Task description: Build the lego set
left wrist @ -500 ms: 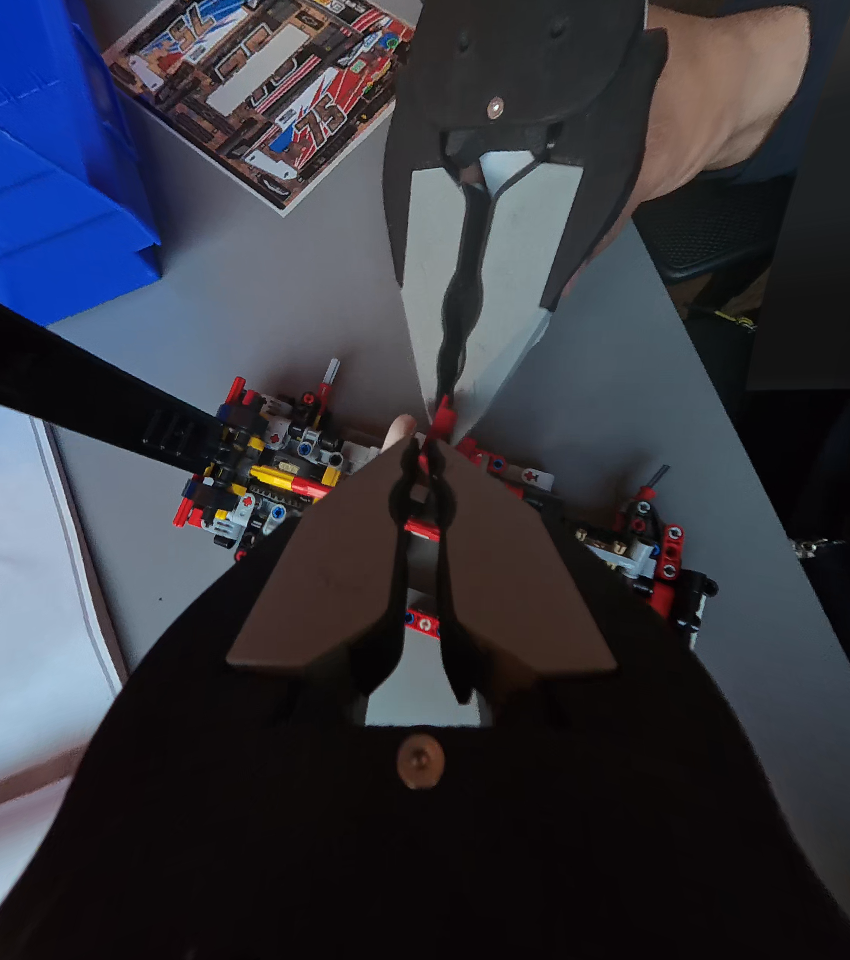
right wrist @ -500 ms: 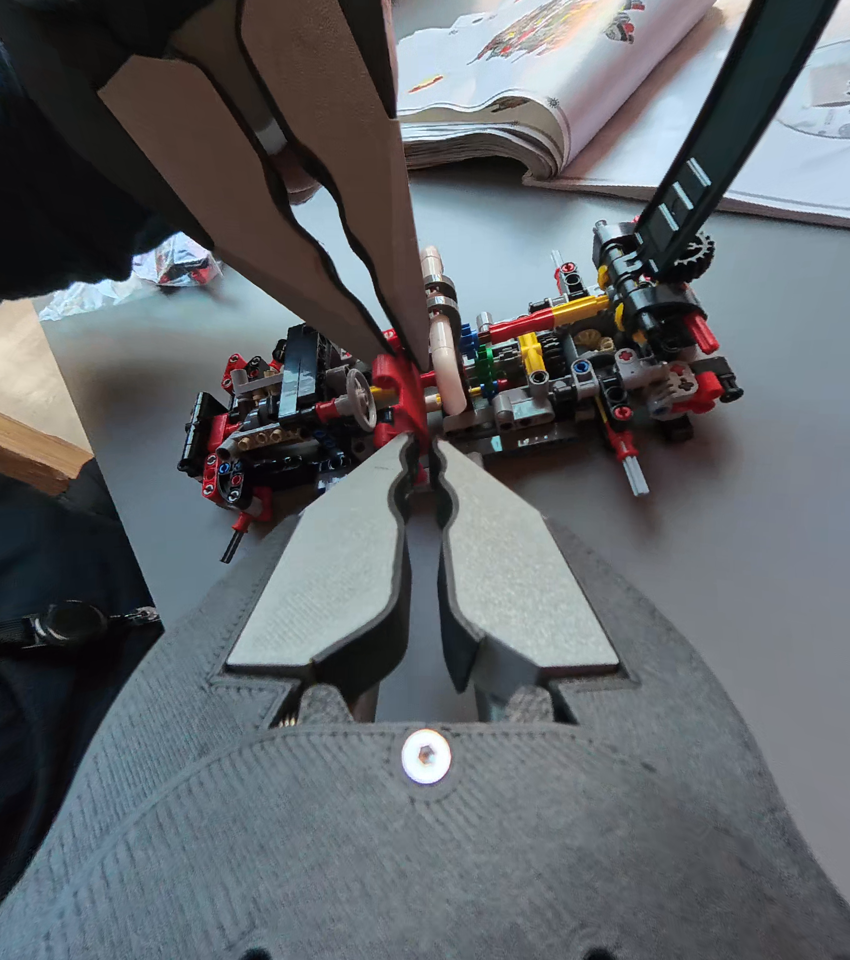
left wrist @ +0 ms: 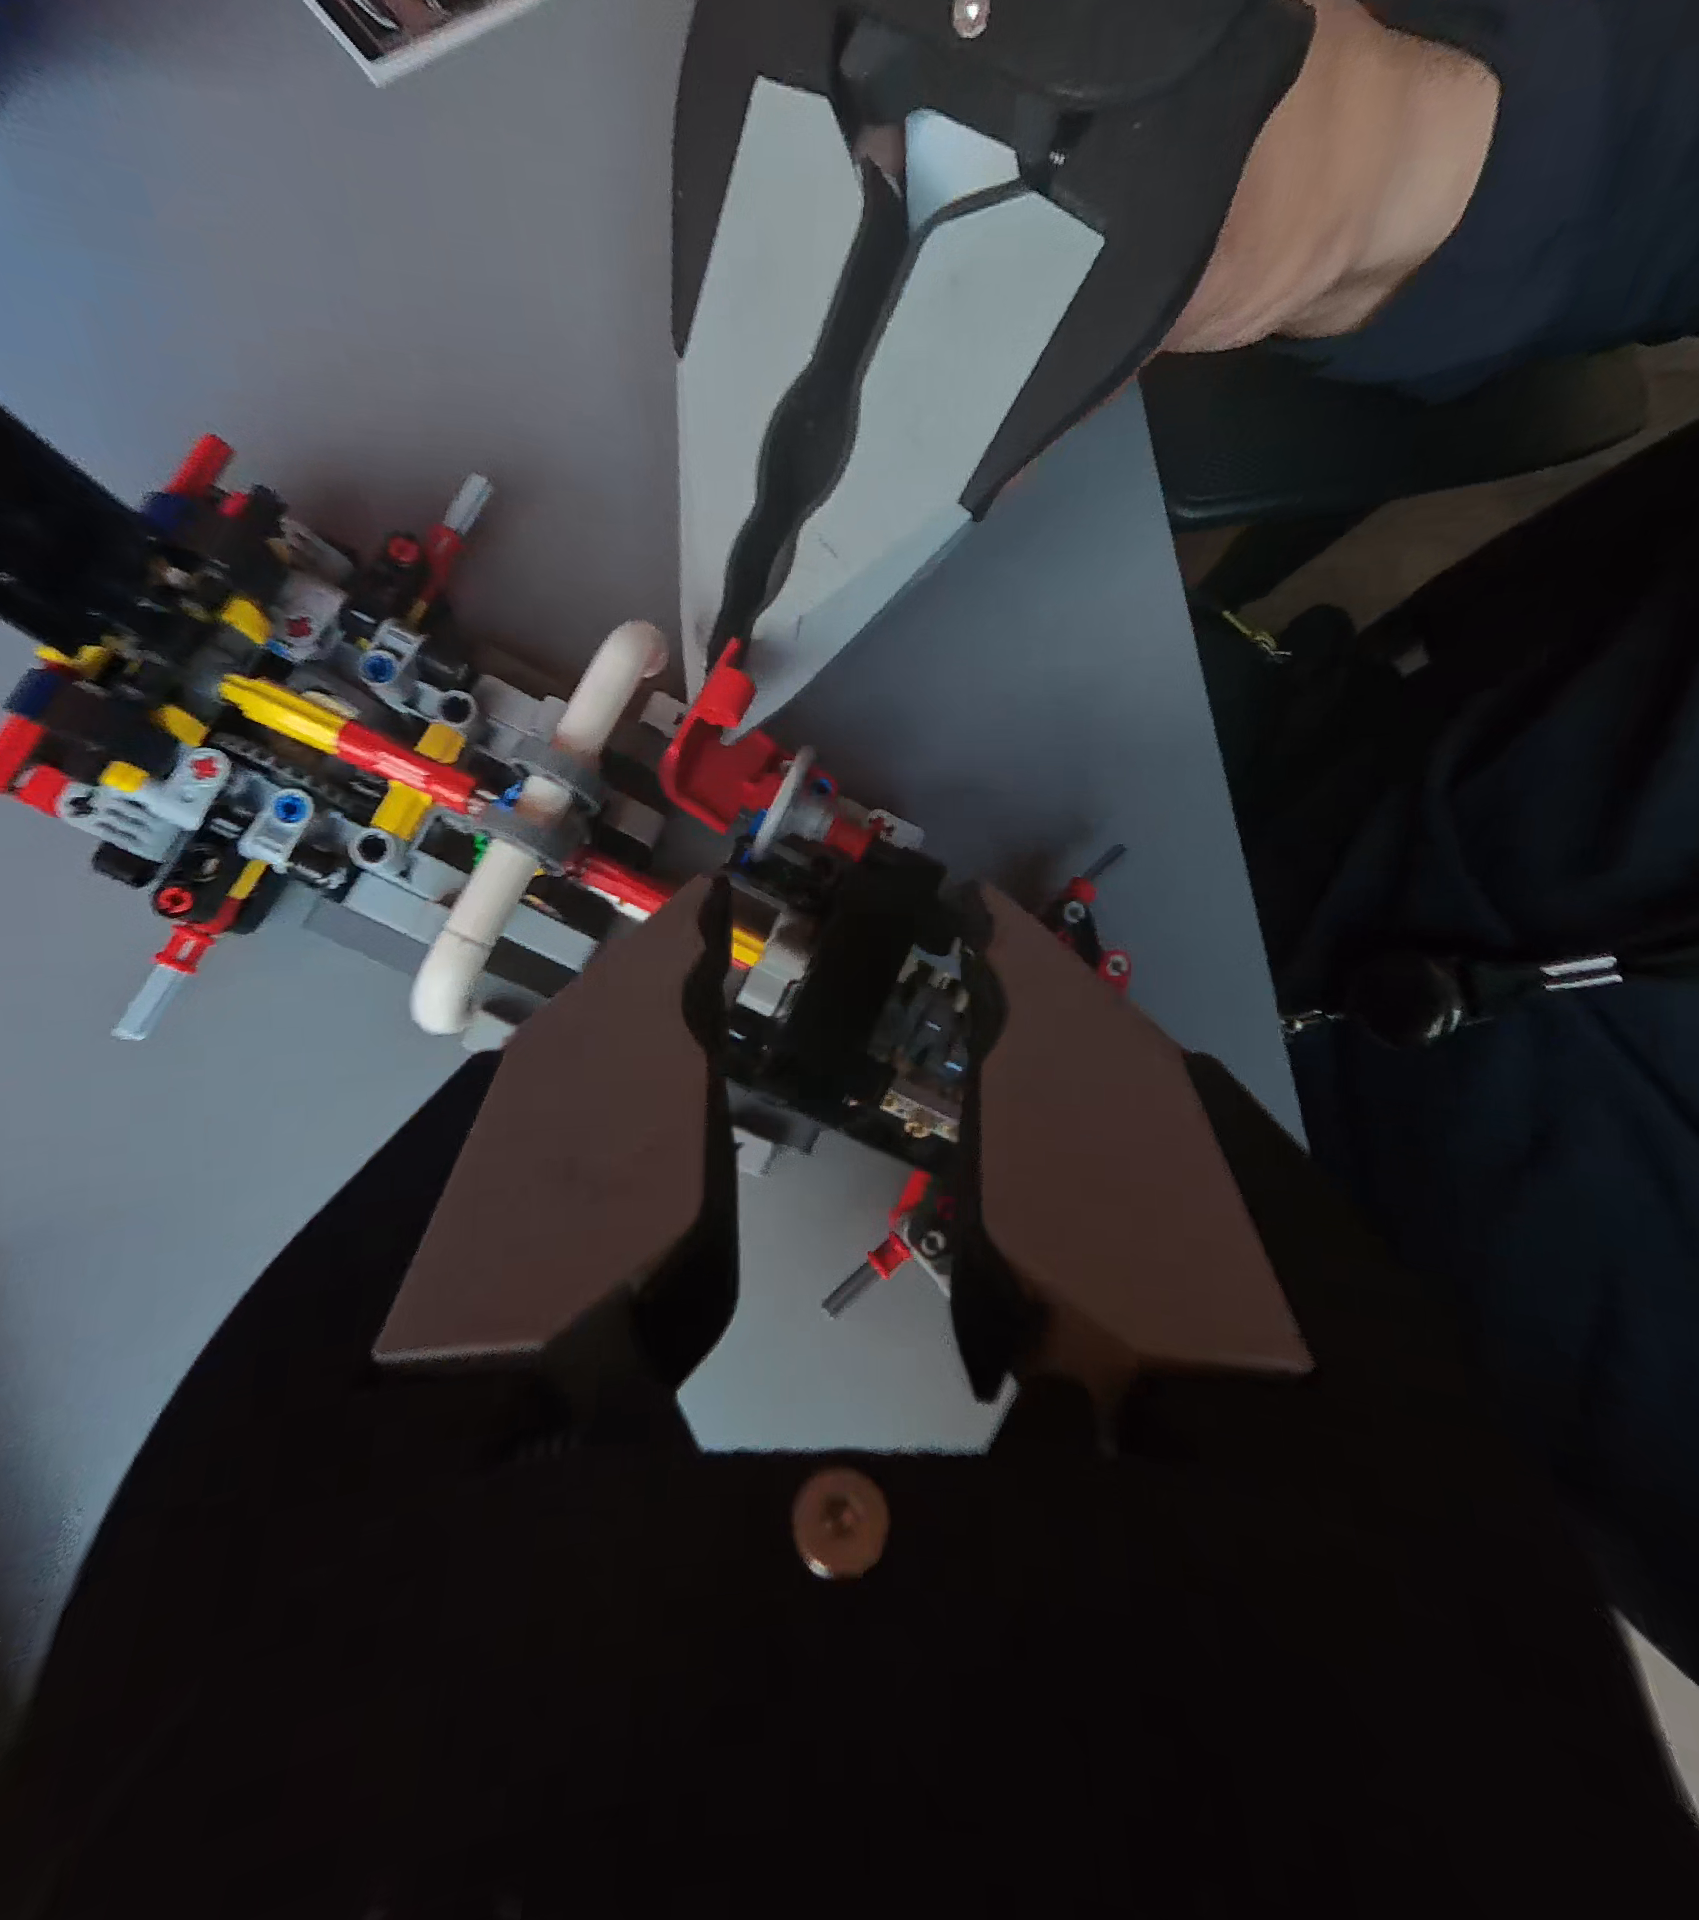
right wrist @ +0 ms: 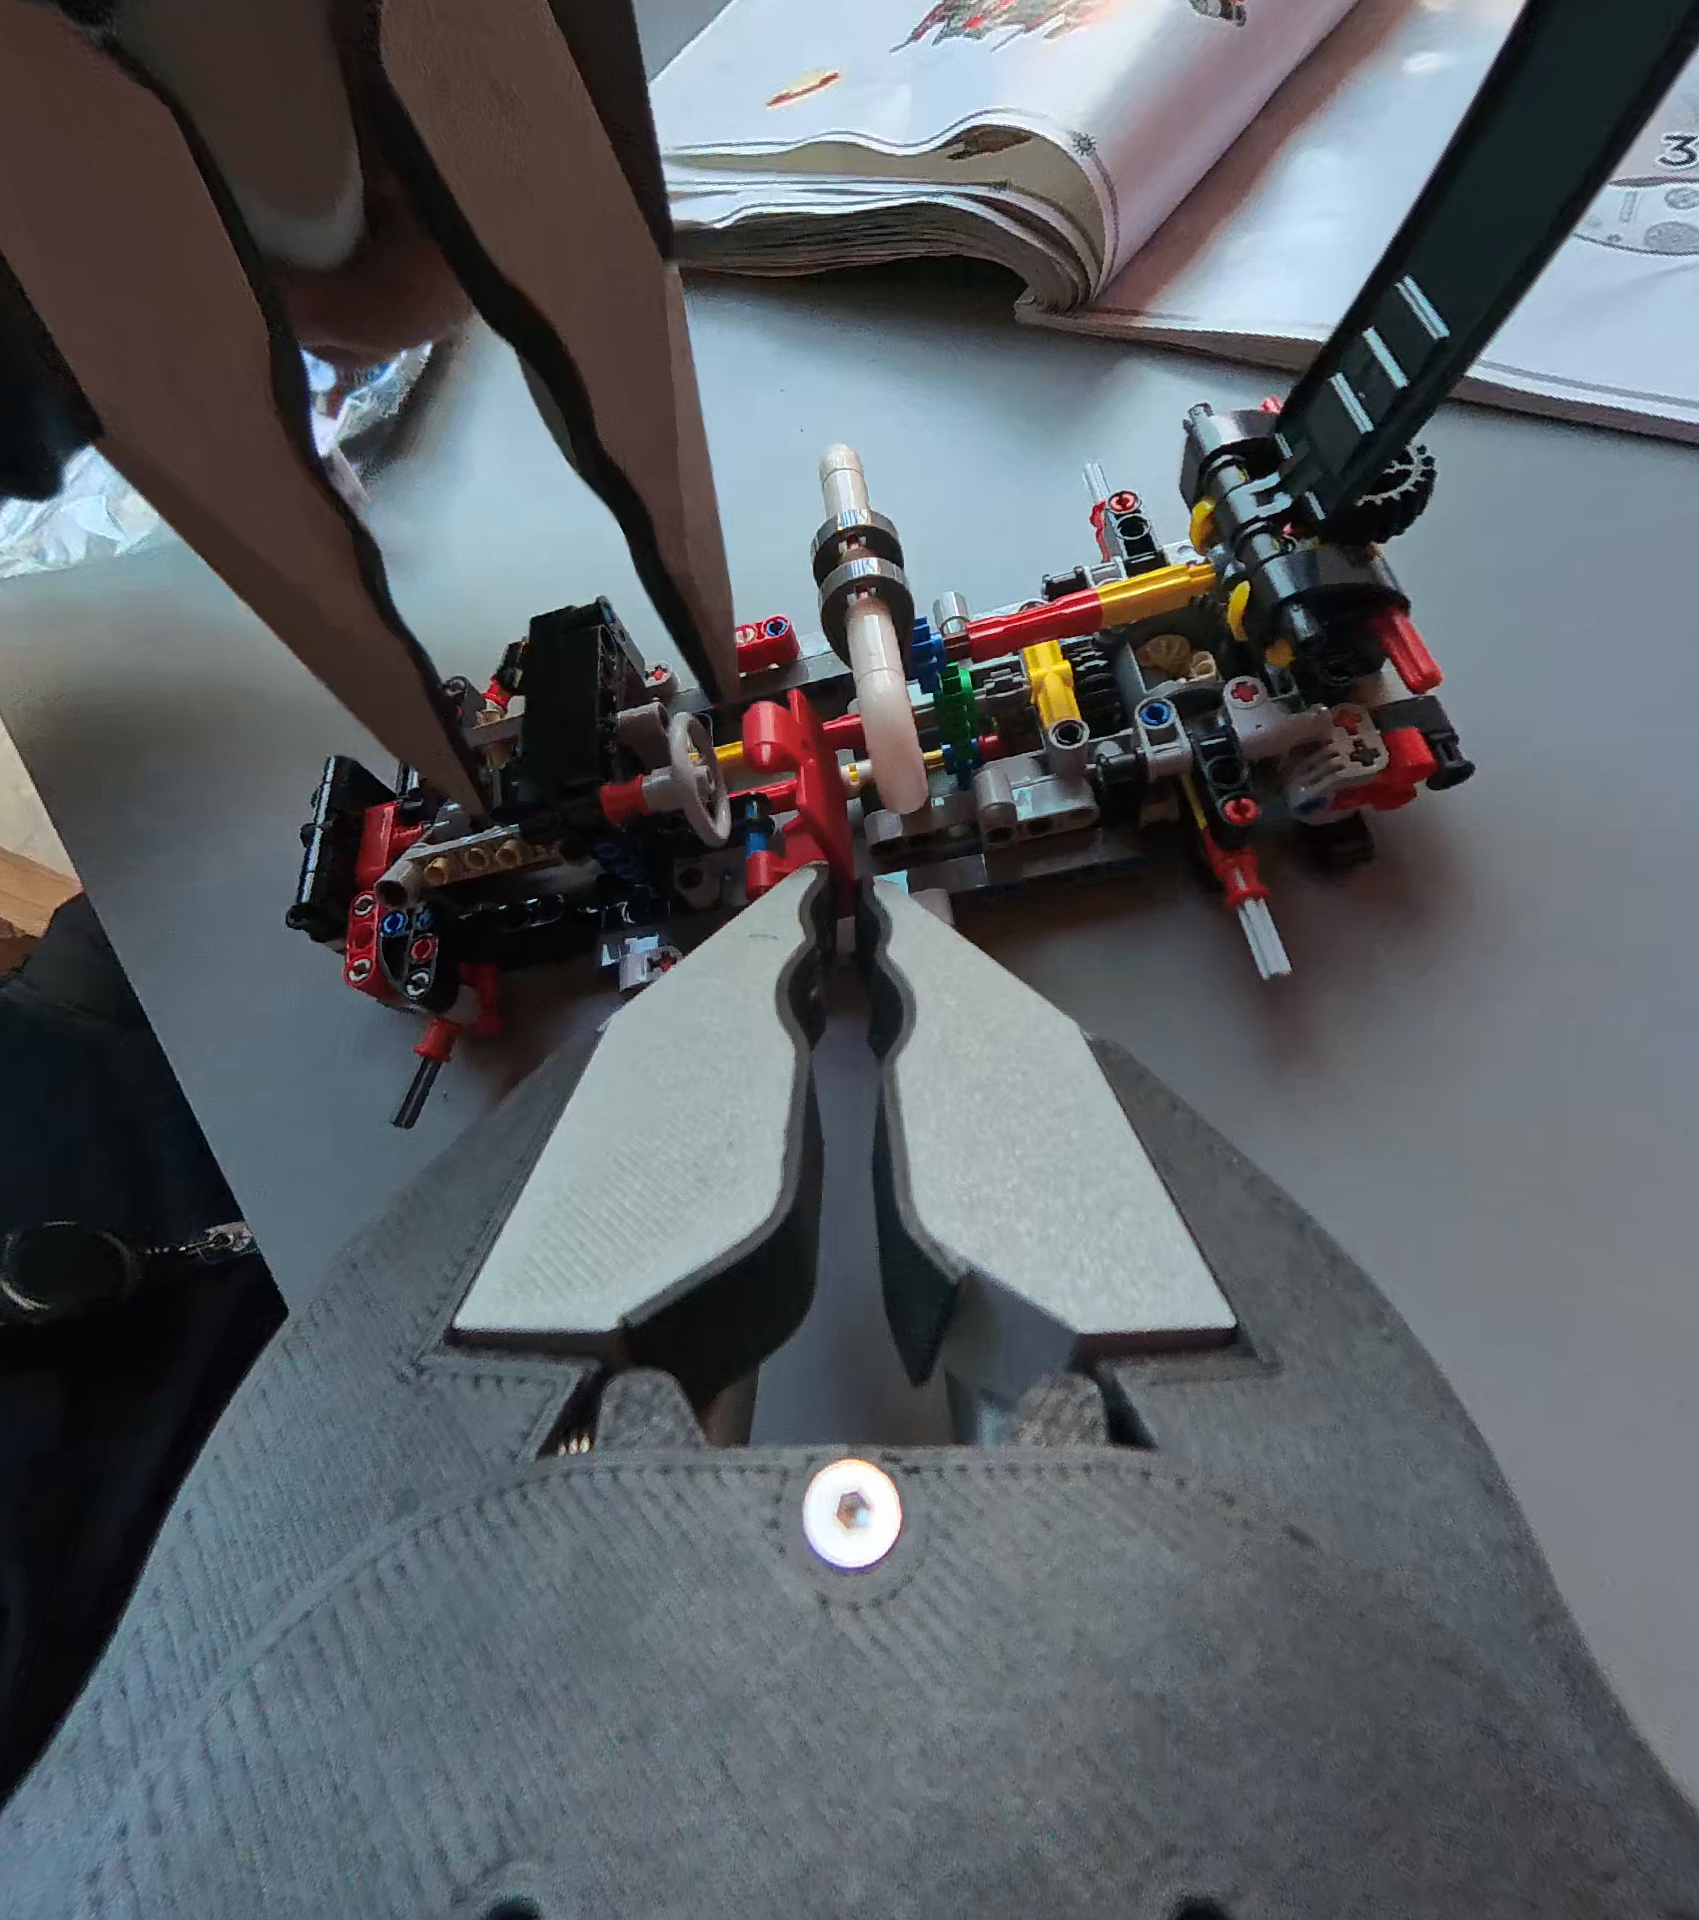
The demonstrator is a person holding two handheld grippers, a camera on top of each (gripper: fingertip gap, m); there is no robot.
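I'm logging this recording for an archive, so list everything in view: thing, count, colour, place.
Brick-built vehicle chassis: one, black, grey, red and yellow, mid-table.
Red curved panel: one, red, standing on the chassis middle.
White bent tube: one, white, across the chassis beside the panel.
Long black beam: one, black, rising from one chassis end.
Open booklet: one, white pages, far side of the table.
Table: one, grey.
Crumpled clear bag: one, at the table edge.
Left gripper: one, brown fingers spread either side of the chassis's black end.
Right gripper: one, grey fingers closed on the red panel's edge.
Person's forearm: one, dark sleeve, behind the right gripper.
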